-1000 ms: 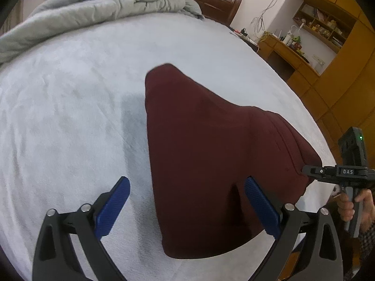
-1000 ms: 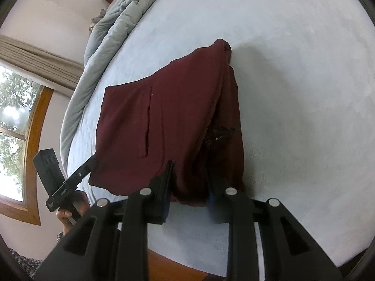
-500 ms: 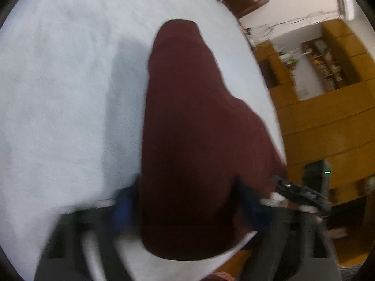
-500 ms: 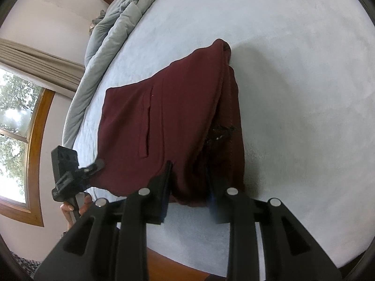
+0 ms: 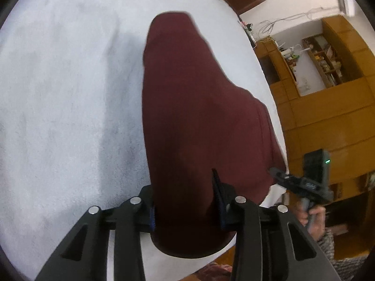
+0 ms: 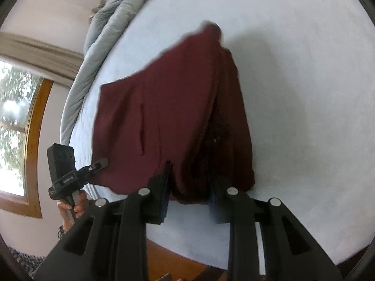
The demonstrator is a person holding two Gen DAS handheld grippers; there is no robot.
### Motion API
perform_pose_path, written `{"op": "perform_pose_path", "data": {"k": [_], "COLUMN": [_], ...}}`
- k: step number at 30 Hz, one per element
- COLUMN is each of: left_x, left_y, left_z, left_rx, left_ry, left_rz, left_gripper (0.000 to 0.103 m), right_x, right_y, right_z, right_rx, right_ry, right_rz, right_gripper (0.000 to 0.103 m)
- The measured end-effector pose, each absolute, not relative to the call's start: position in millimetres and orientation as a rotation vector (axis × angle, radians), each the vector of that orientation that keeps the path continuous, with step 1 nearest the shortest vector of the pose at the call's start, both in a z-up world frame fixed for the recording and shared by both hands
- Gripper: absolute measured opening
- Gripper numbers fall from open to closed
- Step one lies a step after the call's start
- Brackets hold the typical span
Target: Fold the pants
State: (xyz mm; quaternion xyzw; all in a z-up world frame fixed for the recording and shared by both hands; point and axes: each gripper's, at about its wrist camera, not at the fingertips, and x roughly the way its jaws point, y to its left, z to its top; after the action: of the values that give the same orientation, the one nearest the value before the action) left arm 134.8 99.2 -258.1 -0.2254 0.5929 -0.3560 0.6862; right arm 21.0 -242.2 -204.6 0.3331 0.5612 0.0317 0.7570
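At the bottom centre of the left wrist view, the left gripper [image 5: 186, 201] is closing over the near end of the maroon pants [image 5: 199, 117], with the cloth bunched between its blue pads but the pinch not yet finished, so I count it as not gripping so far. At the bottom of the right wrist view, the right gripper [image 6: 189, 187] is clenched on a thick bunch of the same hem edge, dark folds gathered between its fingers. The pants lie folded lengthwise on the pale blue bed [image 5: 58, 93], running from the bottom centre of each frame toward the upper middle, the near end close to the mattress edge, where wooden floor shows below. One risk, as I judge it, is that the left gripper closes on only the top layer, so that the layers below sag or slide apart on lifting and spoil the fold. Another is uneven height between the two grippers, which would skew the crease. Fabric near the bed edge could also slip off toward the floor if either pinch is shallow. The rumpled grey duvet [image 6: 105, 35] at the upper left of the right wrist view lies well apart and looks unlikely to interfere.
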Motion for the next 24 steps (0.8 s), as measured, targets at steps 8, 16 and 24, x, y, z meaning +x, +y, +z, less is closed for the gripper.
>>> {"op": "perform_pose_path", "data": {"k": [8,16,24], "left_x": [143,130,121], "left_y": [108,96,98], "left_z": [-261,-246,-249], "left_rx": [-0.590,-0.529,-0.542], "left_ry": [1.365,1.380,1.401], "left_rz": [-0.751,-0.651,-0.562], "left_gripper": [0.064,0.078,0.078], "right_x": [11,1,-9], "right_y": [-253,-256,-256], "right_z": [-186,-180,-175], "right_rx": [0.768,0.821,0.835], "right_ry": [1.176,1.162,1.104], "right_rz": [0.123,0.126,0.136], "right_gripper": [0.044,0.038,0.017]}}
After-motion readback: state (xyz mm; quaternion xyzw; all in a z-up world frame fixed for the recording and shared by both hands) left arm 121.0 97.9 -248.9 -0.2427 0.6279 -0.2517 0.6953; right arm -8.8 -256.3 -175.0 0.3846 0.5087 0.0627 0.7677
